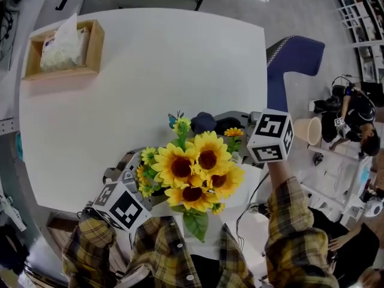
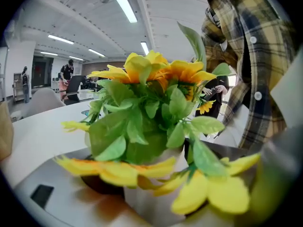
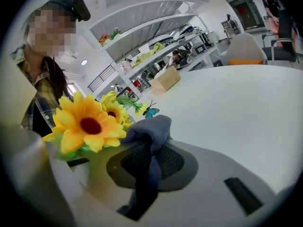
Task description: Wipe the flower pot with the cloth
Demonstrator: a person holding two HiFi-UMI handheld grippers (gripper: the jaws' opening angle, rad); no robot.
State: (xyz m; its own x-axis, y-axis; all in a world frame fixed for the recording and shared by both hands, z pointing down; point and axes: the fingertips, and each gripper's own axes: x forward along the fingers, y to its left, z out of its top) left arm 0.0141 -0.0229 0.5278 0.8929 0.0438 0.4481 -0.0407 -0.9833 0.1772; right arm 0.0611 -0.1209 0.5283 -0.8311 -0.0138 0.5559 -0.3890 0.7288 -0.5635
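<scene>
Steadying white flower pot (image 2: 150,200) at near desk (image 1: 150,71) edge, left gripper (image 1: 139,183) clamped wide round it; pinching dark blue cloth (image 3: 151,131) in right gripper (image 3: 142,193), likely for wiping.

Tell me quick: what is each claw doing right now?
Left claw: closed on the flower pot.
Right claw: closed on the dark cloth.

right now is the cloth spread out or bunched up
Bunched up. The cloth is pinched in the right gripper, gathered into a lump past the pads, with a narrow tail trailing back between the jaws.
</scene>
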